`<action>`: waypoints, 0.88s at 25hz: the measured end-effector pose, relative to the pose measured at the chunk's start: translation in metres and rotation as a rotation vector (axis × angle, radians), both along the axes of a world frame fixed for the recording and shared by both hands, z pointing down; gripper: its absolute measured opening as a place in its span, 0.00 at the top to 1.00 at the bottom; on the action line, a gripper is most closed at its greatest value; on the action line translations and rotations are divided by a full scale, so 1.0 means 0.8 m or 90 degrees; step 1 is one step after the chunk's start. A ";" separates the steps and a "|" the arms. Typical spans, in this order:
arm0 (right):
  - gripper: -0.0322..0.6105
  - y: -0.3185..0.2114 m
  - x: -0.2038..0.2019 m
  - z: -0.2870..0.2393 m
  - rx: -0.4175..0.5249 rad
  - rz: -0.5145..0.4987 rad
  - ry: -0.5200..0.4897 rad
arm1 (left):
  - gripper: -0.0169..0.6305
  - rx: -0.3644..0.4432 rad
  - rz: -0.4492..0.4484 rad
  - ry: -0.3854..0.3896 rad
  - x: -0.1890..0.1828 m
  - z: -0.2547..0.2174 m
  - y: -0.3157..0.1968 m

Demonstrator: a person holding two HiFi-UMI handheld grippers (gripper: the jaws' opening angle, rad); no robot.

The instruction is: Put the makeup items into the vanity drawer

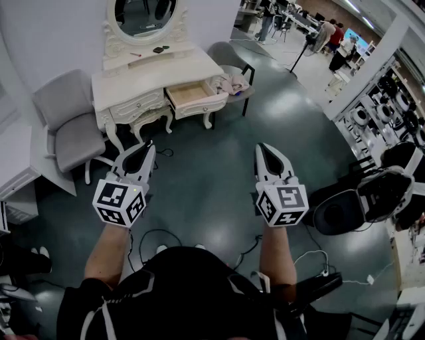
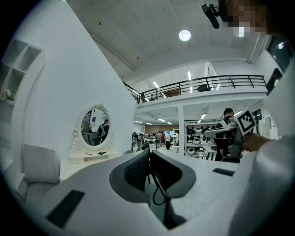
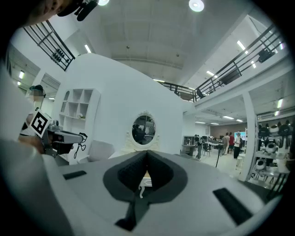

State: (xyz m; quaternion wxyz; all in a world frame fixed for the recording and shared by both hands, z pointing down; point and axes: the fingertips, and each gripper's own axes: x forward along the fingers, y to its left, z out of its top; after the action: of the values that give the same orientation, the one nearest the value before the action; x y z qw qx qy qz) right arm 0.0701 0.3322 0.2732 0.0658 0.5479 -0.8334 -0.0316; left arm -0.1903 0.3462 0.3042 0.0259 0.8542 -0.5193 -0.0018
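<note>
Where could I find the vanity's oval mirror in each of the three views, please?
Head view: oval mirror at the top edge, left of centre.
Left gripper view: mirror left of centre, mid-height.
Right gripper view: mirror at centre, above the jaws.
Shared landmark: the grey chair left of the vanity.

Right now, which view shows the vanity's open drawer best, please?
The head view: the drawer lies open, seen from above. Both gripper views hide it behind their own jaws, the right showing a sliver at most.
</note>
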 end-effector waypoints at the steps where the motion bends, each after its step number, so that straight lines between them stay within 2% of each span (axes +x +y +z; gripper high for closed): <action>1: 0.95 0.001 0.000 0.000 0.000 -0.001 0.001 | 0.94 0.000 0.000 0.002 0.001 -0.001 0.001; 8: 0.95 0.003 0.005 -0.006 0.004 -0.005 0.004 | 0.94 0.006 -0.015 -0.004 0.006 -0.004 0.003; 22: 0.94 0.001 0.032 -0.004 0.005 -0.015 -0.016 | 0.94 0.008 -0.005 -0.008 0.044 -0.009 -0.001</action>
State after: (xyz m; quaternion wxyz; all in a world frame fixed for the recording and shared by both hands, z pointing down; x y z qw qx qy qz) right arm 0.0954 0.3334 0.2702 0.0529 0.5383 -0.8406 -0.0291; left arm -0.1554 0.3455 0.2969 0.0172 0.8523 -0.5229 0.0001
